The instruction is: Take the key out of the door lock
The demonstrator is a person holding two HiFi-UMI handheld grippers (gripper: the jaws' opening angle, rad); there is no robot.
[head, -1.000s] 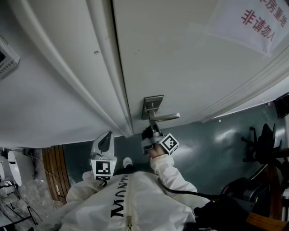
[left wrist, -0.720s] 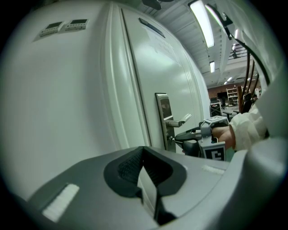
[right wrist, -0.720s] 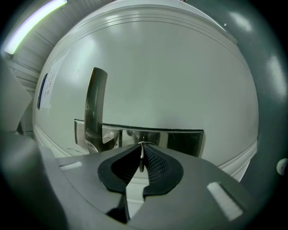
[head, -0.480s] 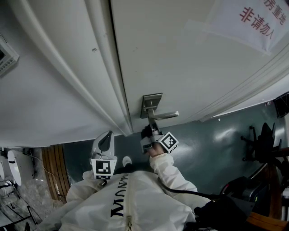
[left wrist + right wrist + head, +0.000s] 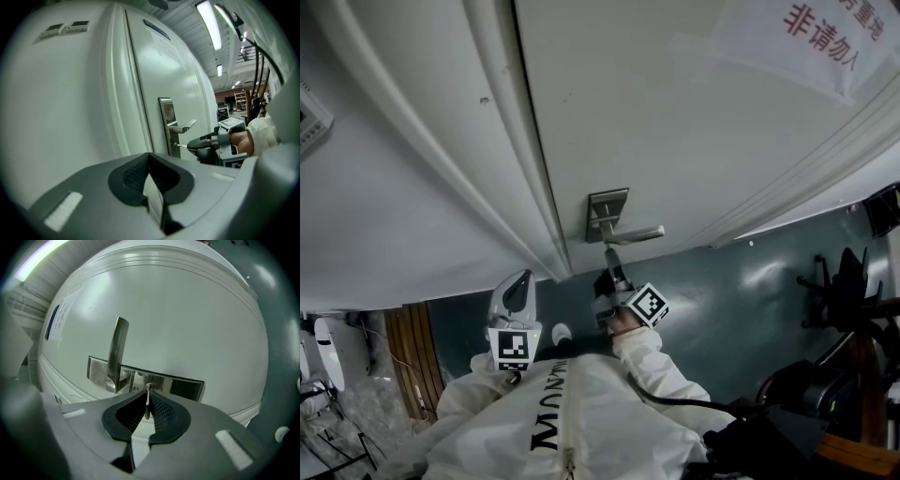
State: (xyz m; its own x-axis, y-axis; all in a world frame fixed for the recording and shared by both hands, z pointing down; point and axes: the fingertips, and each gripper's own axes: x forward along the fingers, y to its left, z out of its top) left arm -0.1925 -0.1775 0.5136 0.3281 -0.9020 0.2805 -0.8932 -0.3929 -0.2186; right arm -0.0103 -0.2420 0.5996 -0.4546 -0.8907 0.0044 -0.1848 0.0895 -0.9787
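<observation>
Right gripper view: right tongs pinch the thin silver key, seated in the lock at 3 o'clock of the steel lever, left tongs pressed together empty, so next probably wants a straight pull.

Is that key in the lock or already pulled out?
In, at least its tip: the key, pinched in the right gripper, reaches the keyhole on the lock plate.

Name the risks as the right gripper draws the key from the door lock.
The right gripper pinches the thin key only at its jaw tips, so a skewed pull may twist it loose and drop it. Pulling off-axis may also jam it in the lock. The lever handle sits close by and could be bumped.
</observation>
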